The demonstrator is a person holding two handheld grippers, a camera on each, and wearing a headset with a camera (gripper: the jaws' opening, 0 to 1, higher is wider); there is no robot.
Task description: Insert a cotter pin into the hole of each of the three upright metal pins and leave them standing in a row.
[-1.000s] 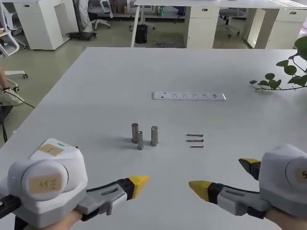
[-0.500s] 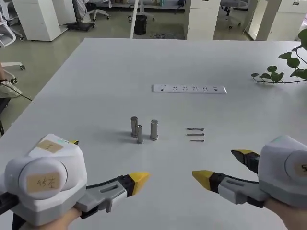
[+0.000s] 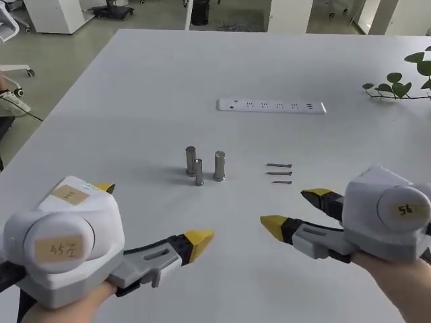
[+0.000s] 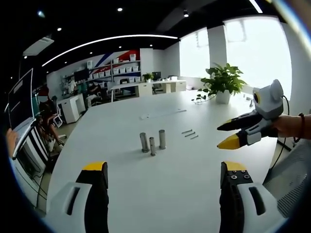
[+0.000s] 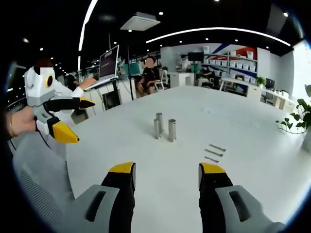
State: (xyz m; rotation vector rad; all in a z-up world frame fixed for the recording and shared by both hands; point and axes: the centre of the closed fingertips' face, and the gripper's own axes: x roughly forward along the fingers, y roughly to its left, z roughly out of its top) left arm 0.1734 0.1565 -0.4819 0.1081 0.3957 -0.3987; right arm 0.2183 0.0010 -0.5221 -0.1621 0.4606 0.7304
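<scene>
- Nothing is done yet, as we judge it: the three pins (image 3: 199, 171) stand bunched mid-table (image 3: 135, 101), not in a row, and no pin carries a cotter pin.
- The three cotter pins (image 3: 278, 173) lie loose near their right.
- We hold the left gripper (image 3: 151, 212) and right gripper (image 3: 295, 210) low, jaws spread and empty, well short of the parts.

Left gripper (image 3: 151, 212) and right gripper (image 3: 295, 210) side by side, jaws spread wide, empty, tips forward.

Grey metal pins (image 3: 219, 165), white table (image 3: 135, 94)
</scene>
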